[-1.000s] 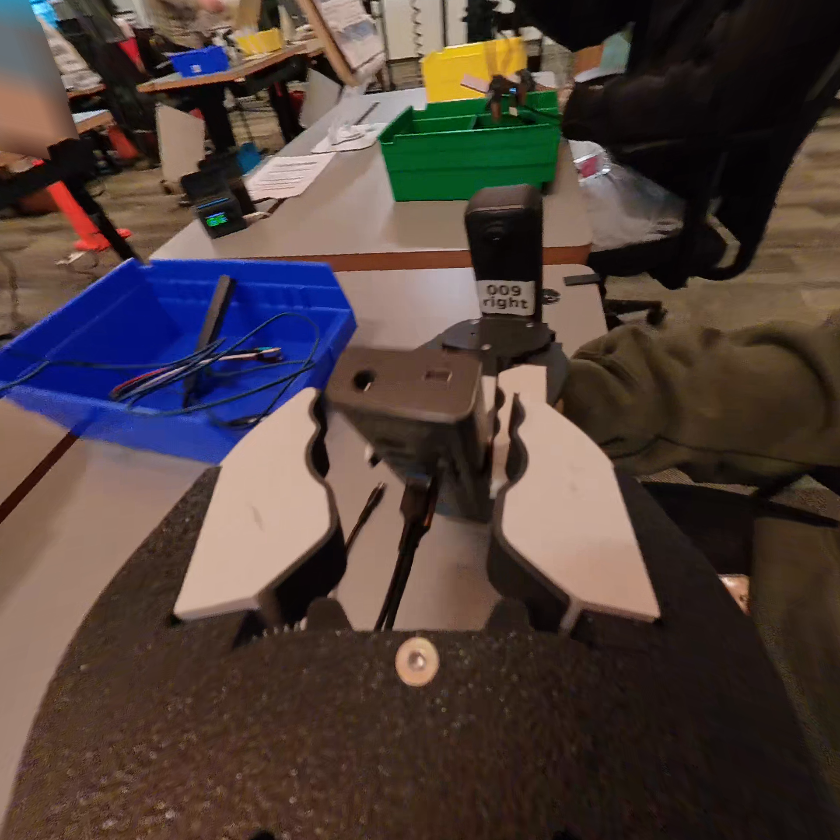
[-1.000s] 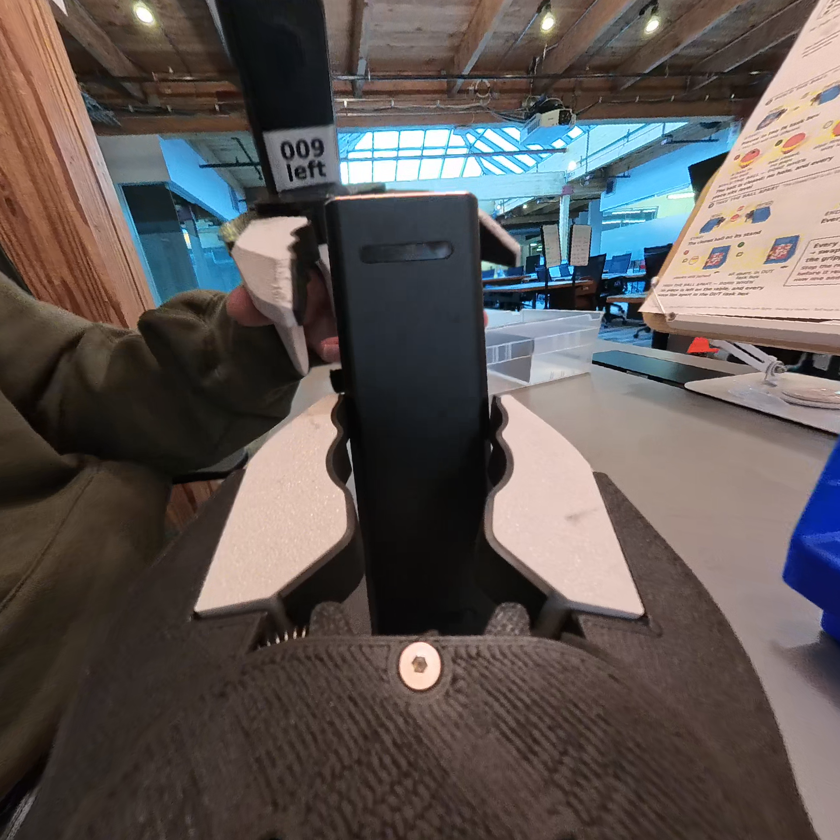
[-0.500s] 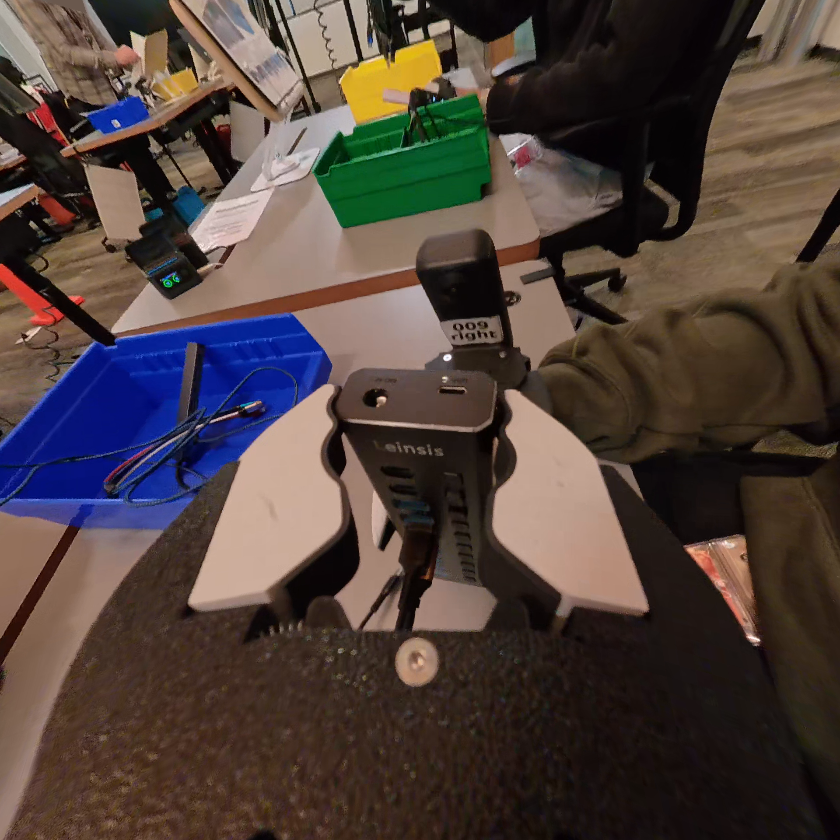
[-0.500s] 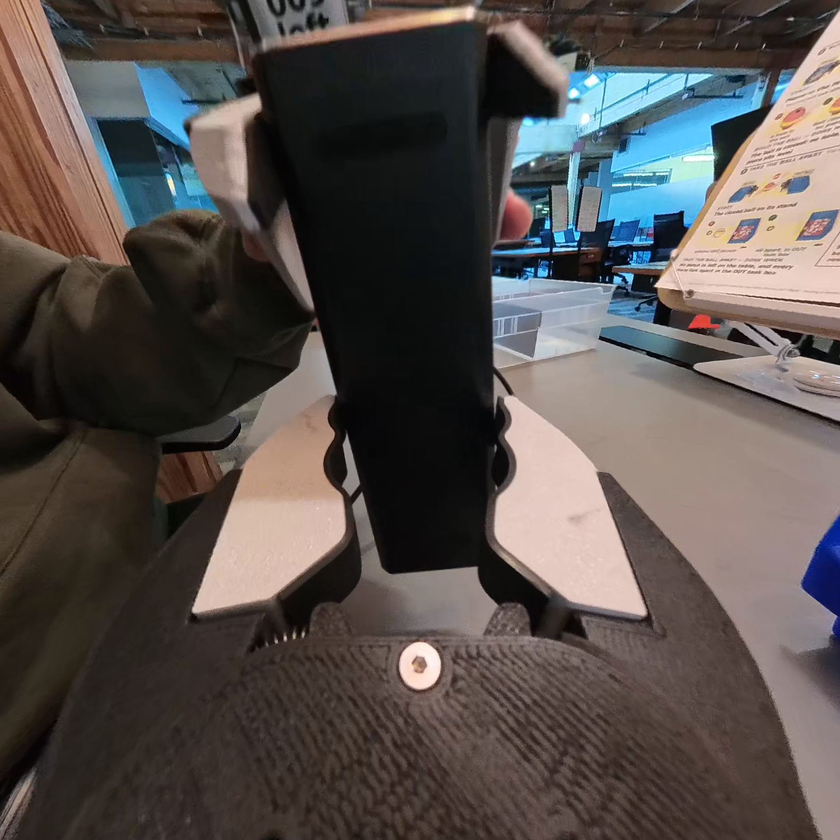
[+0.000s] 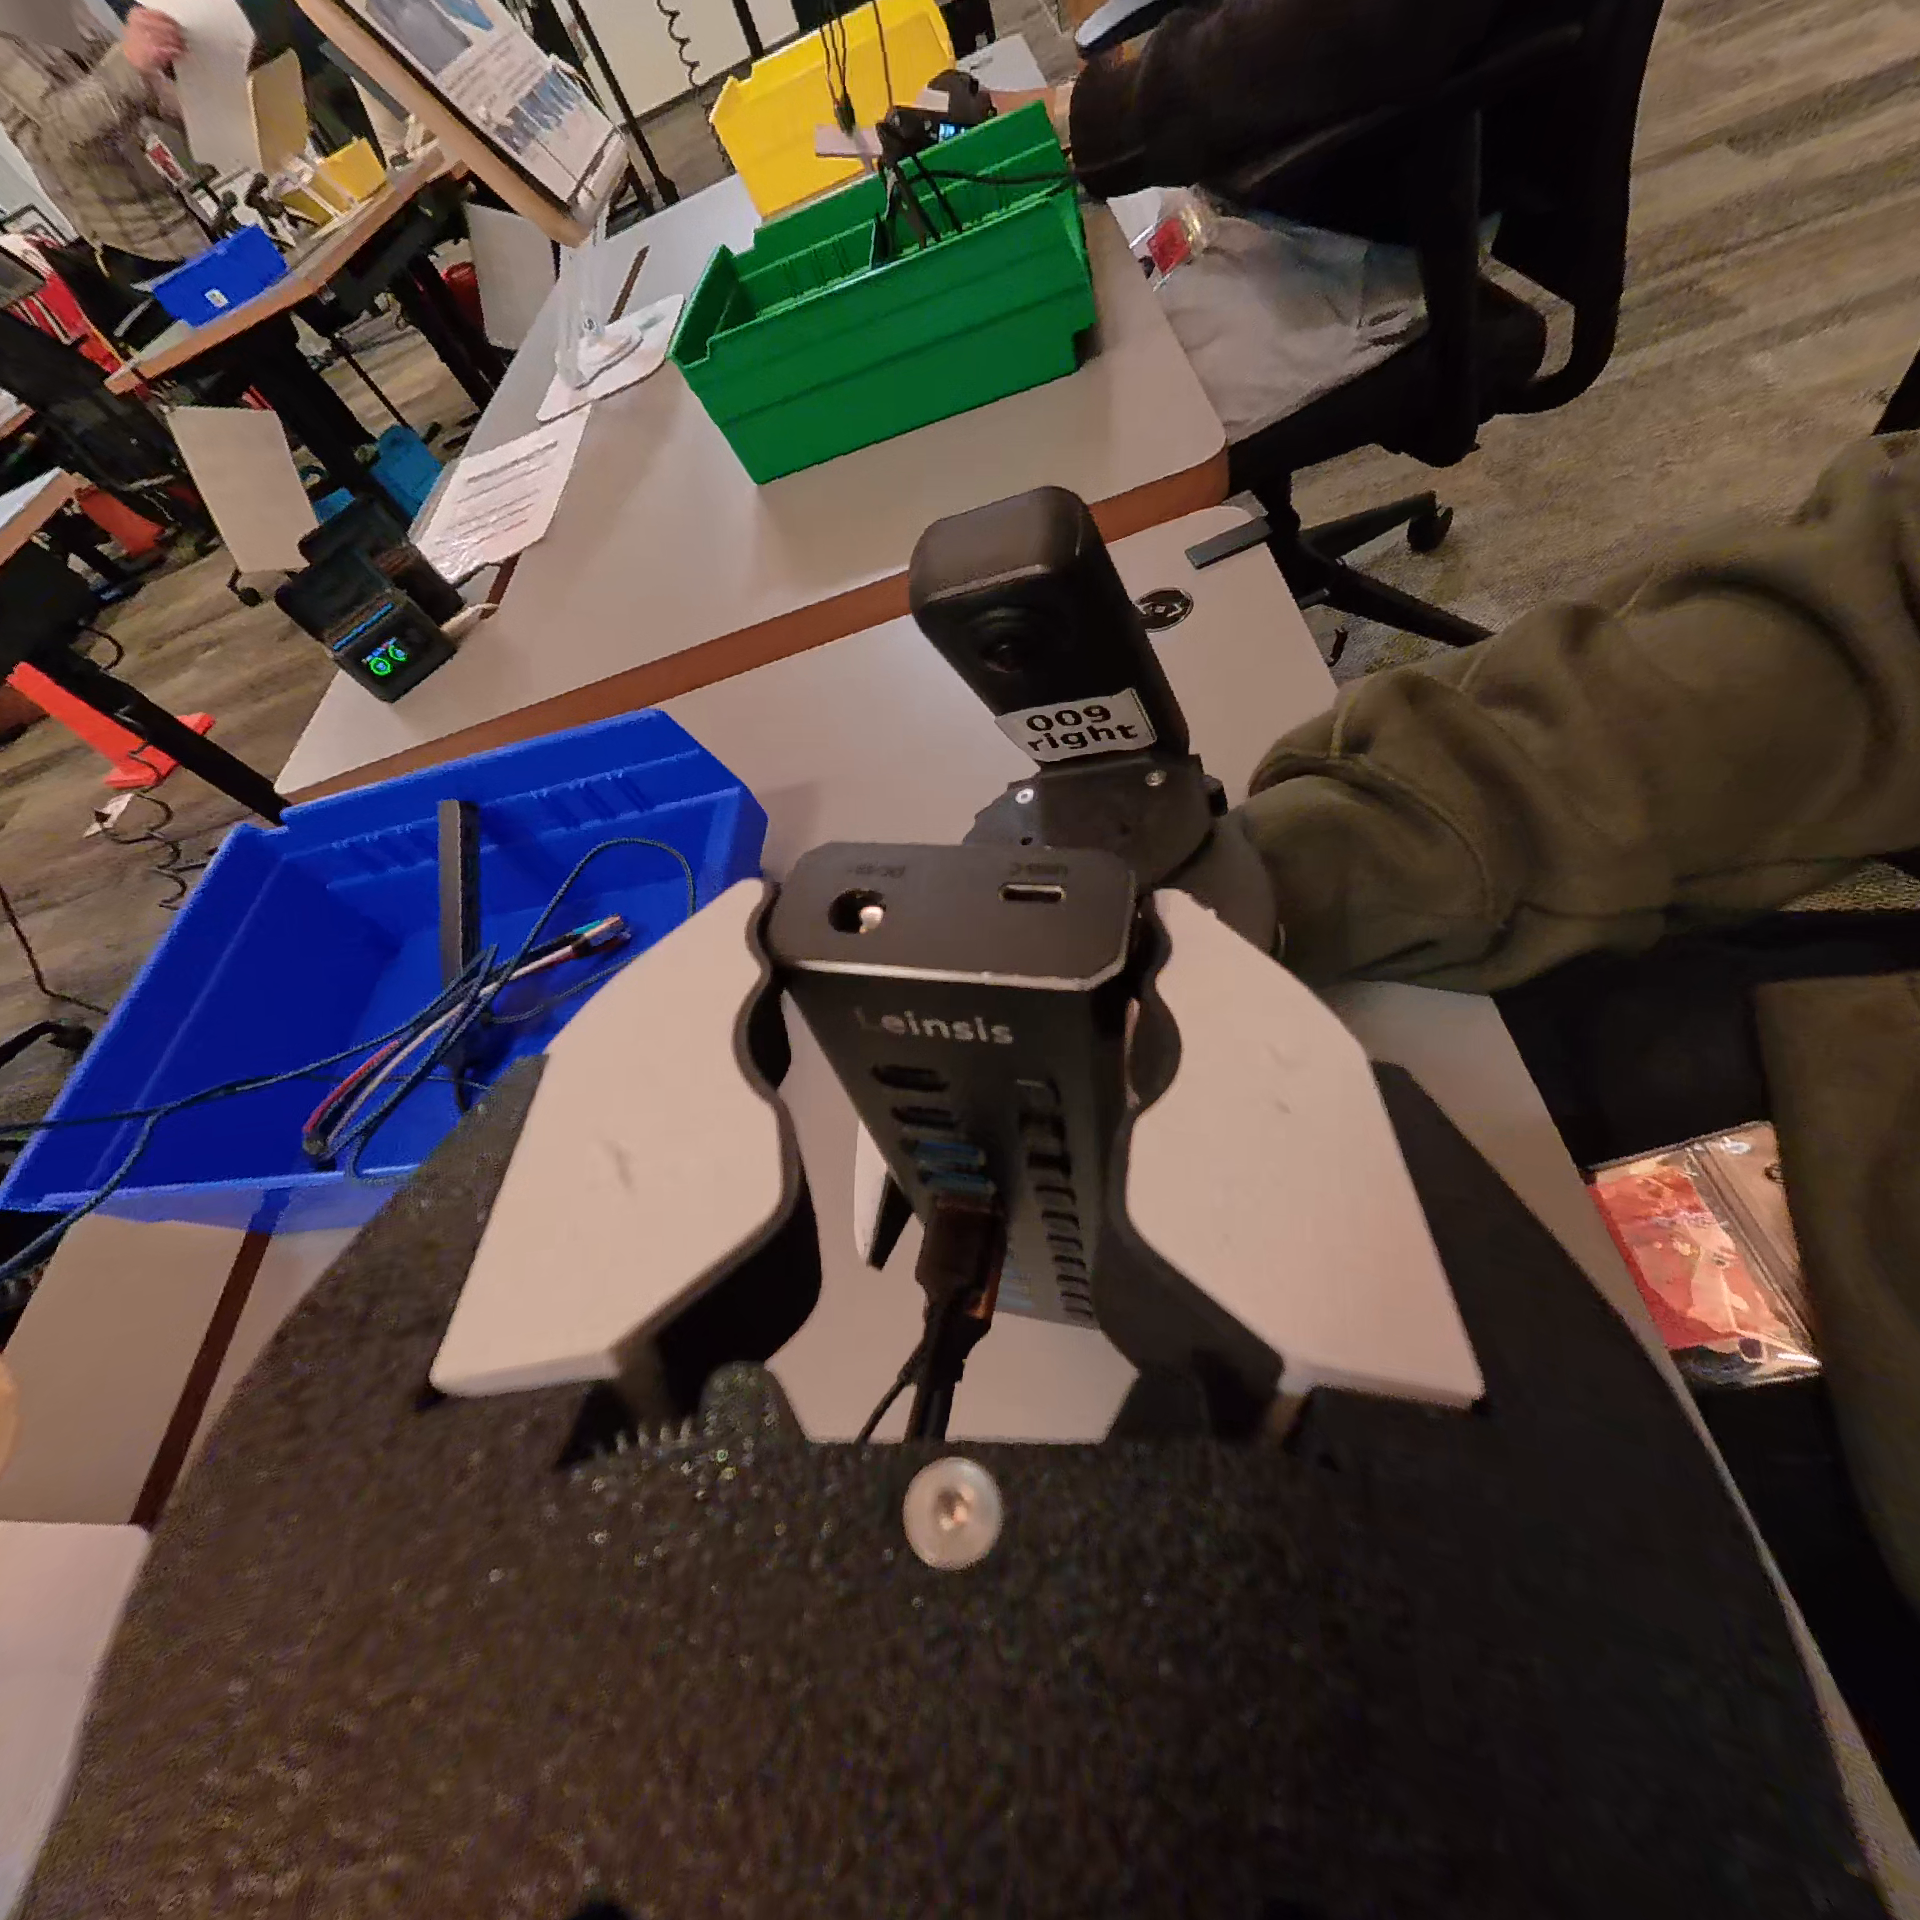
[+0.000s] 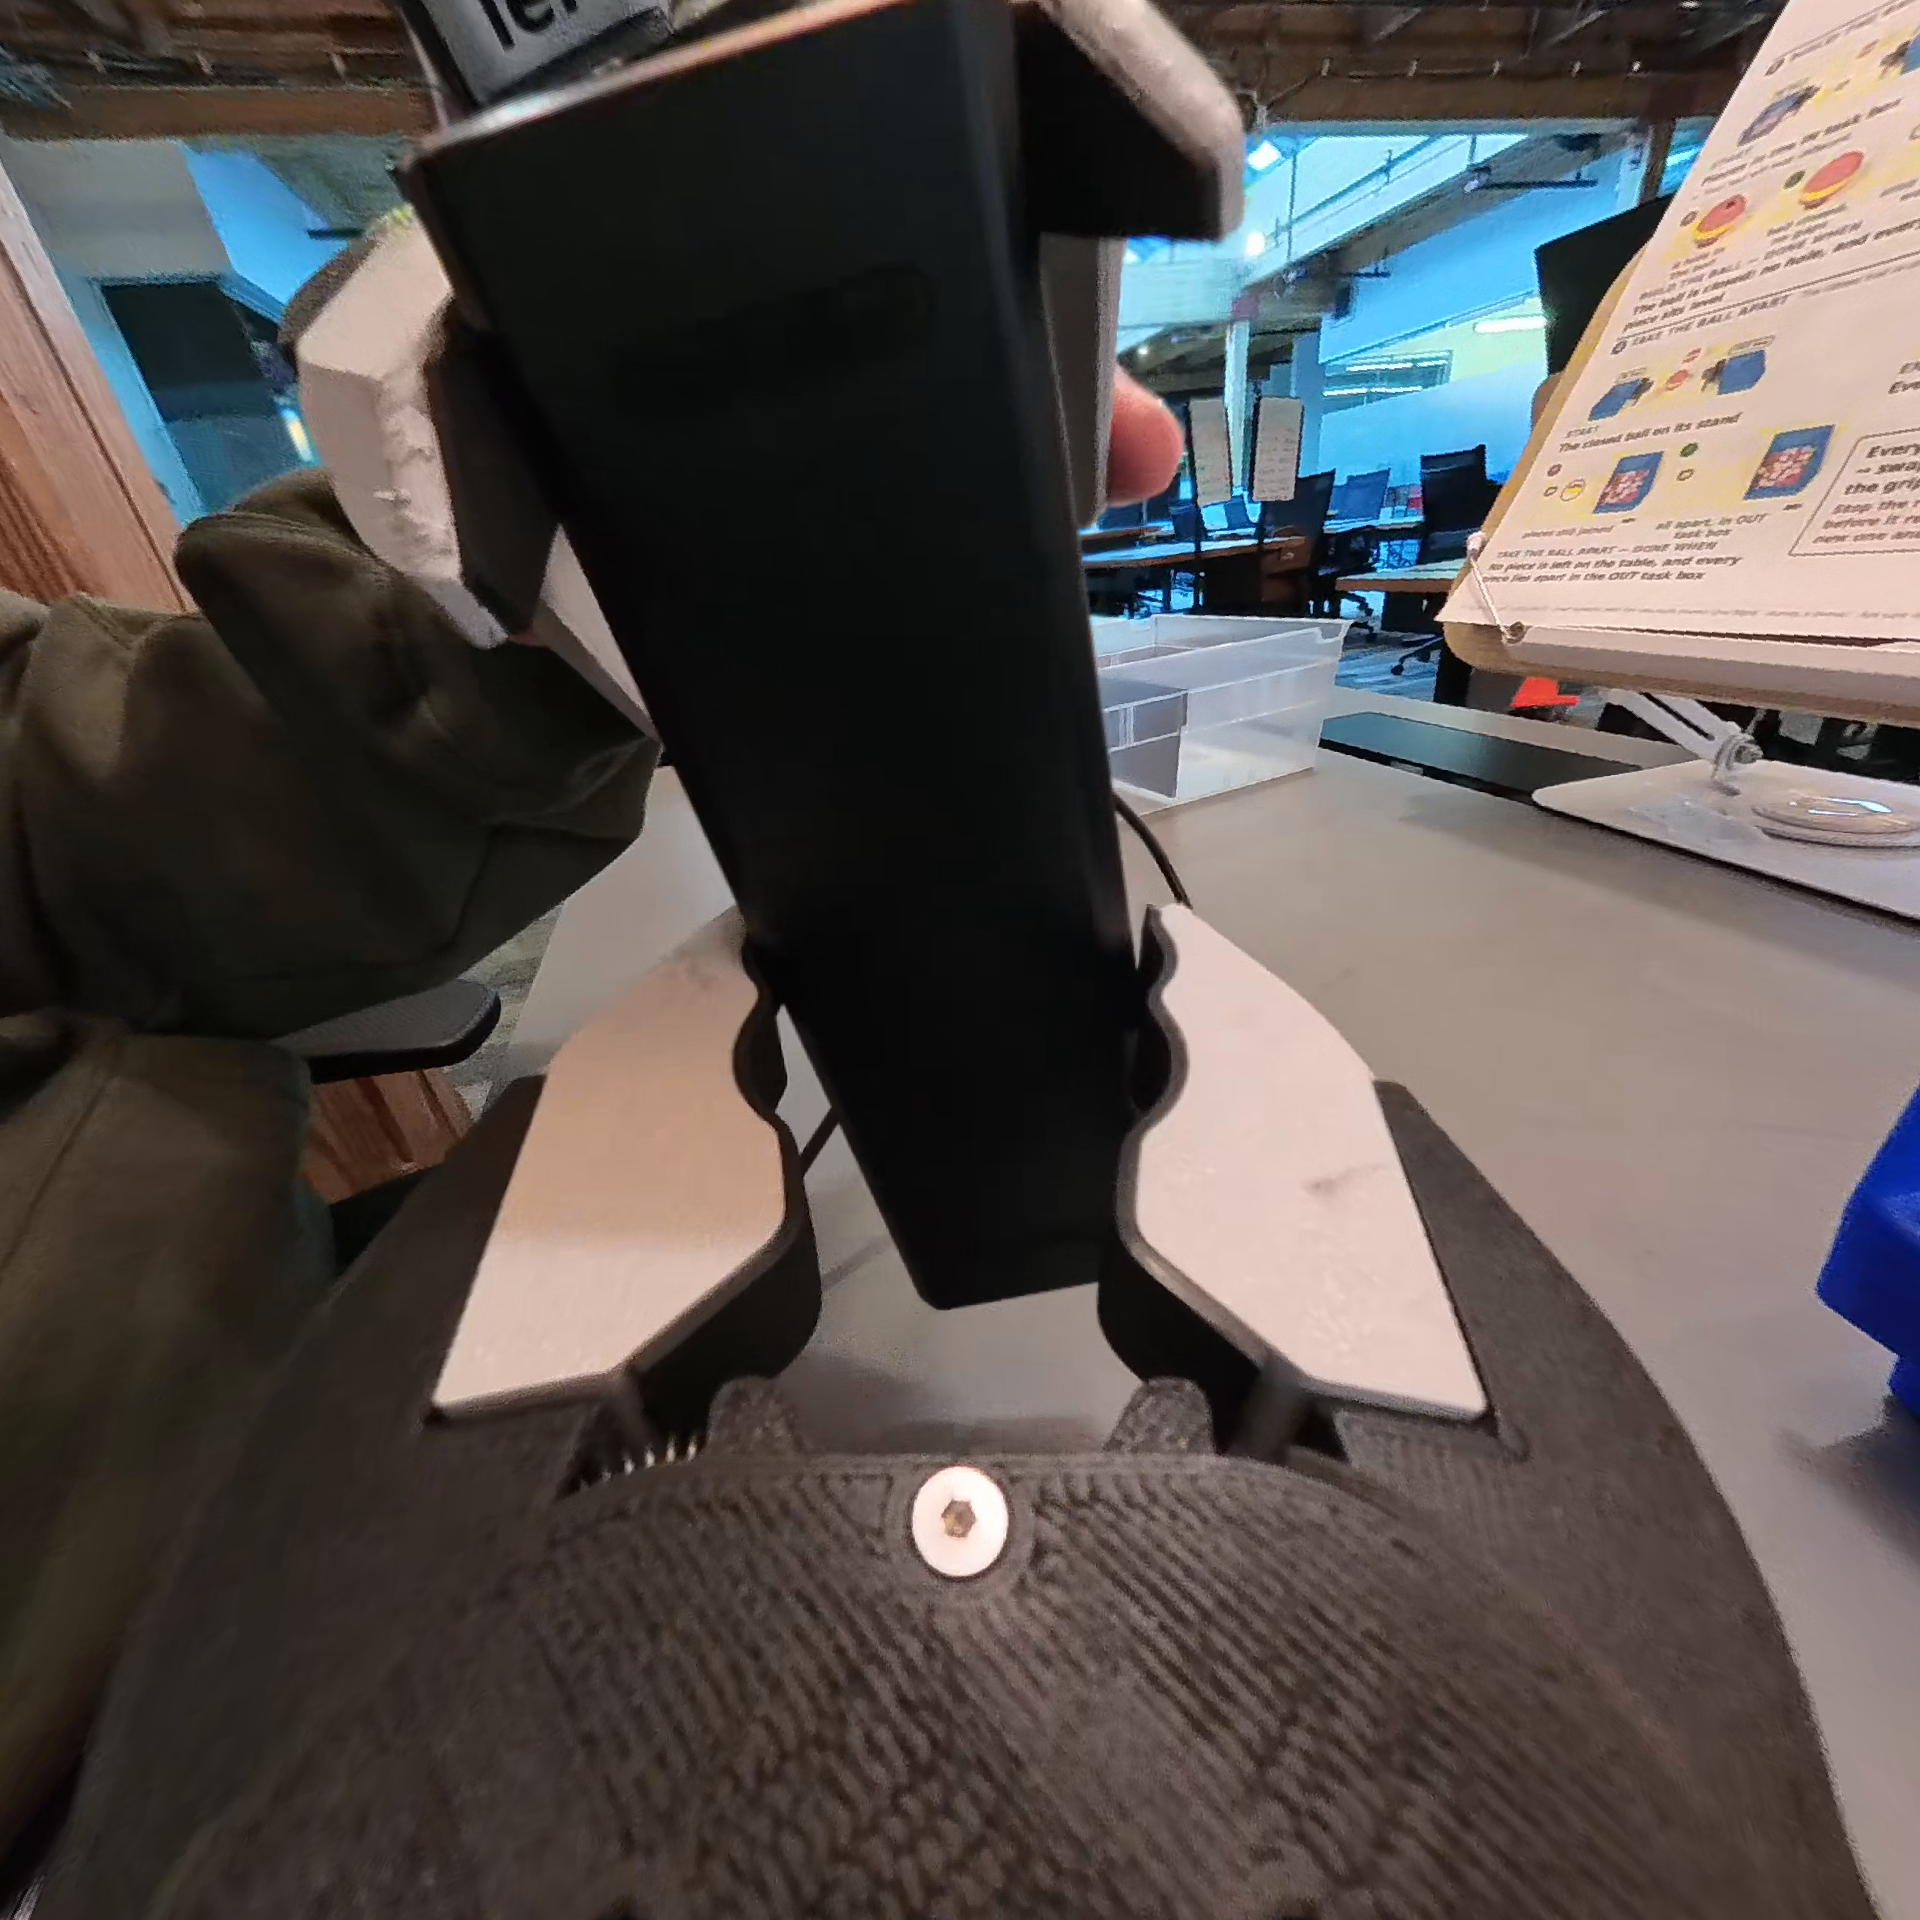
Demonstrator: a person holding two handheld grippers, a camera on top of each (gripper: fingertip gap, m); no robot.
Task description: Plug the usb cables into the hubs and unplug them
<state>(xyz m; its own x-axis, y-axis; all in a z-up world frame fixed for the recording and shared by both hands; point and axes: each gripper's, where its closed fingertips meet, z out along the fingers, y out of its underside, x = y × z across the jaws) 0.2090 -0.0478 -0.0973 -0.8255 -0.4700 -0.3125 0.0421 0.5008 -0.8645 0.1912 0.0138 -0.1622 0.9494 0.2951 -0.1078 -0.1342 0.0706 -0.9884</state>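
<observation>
A black USB hub [image 5: 961, 1049] stands on end over the grey table [image 5: 914, 748]. My left gripper [image 5: 956, 914] is shut on its upper end. A black USB cable plug [image 5: 956, 1262] sits in one of its ports and the cord runs down toward me. The right gripper's camera [image 5: 1039, 623] shows just behind the hub. In the right wrist view the hub's plain back [image 6: 883, 727] leans between my right gripper [image 6: 956, 935], whose jaws flank its lower end without clamping it. The left gripper's white fingers [image 6: 384, 457] hold the hub's top.
A blue bin [image 5: 260, 956] with loose cables [image 5: 436, 1039] and another dark hub [image 5: 457, 894] stands left. A green bin [image 5: 894, 312] and a yellow bin [image 5: 810, 104] are on the far table. A clear tray [image 6: 1226, 696] and an instruction board [image 6: 1714, 364] stand right. The left gripper's tips are roughly 9 cm from the right gripper's.
My left gripper has closed on the hub's upper end. The hub has slid up out of my right gripper's jaws and tilted.
</observation>
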